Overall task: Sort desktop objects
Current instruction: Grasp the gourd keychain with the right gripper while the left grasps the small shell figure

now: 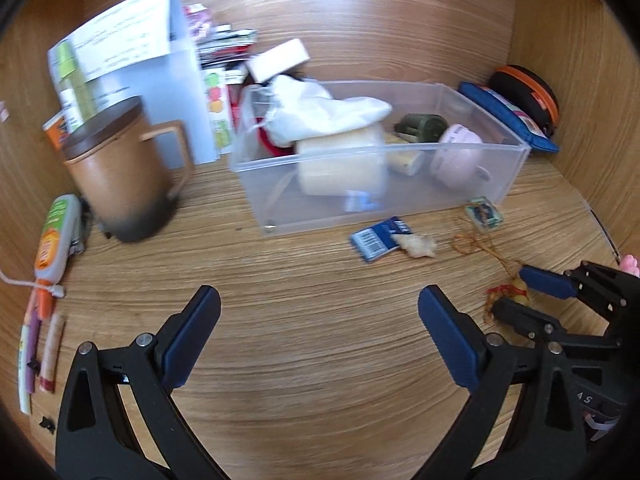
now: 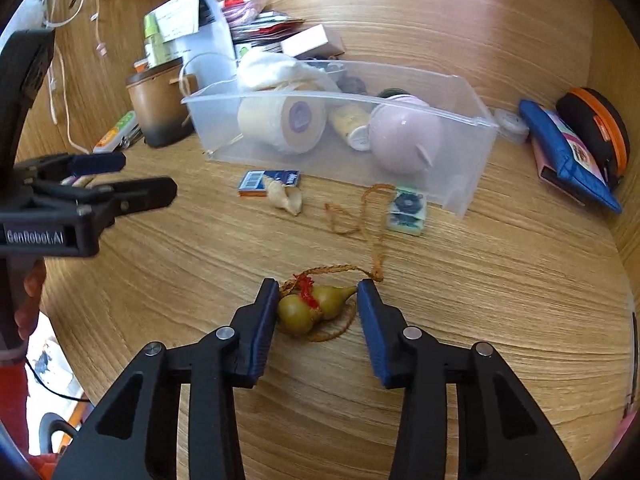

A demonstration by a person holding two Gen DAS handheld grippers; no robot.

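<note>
A small olive-green gourd charm (image 2: 316, 310), tied with red thread and trailing a brown cord (image 2: 360, 216), lies on the wooden desk (image 2: 480, 320) between the two fingers of the right gripper (image 2: 318, 300). Its round end touches the left pad (image 2: 266, 320), while its pointed tip stops just short of the right pad, so the jaws bracket it without pinching yet. Beyond it the cord runs to a small patterned tile (image 2: 406, 210) beside the clear plastic bin (image 2: 460, 184). A seashell (image 2: 286, 196) and a blue card box (image 2: 268, 182) lie in front of the bin. The left gripper (image 1: 320, 320) hovers over bare desk, fingers spread wide and empty.
</note>
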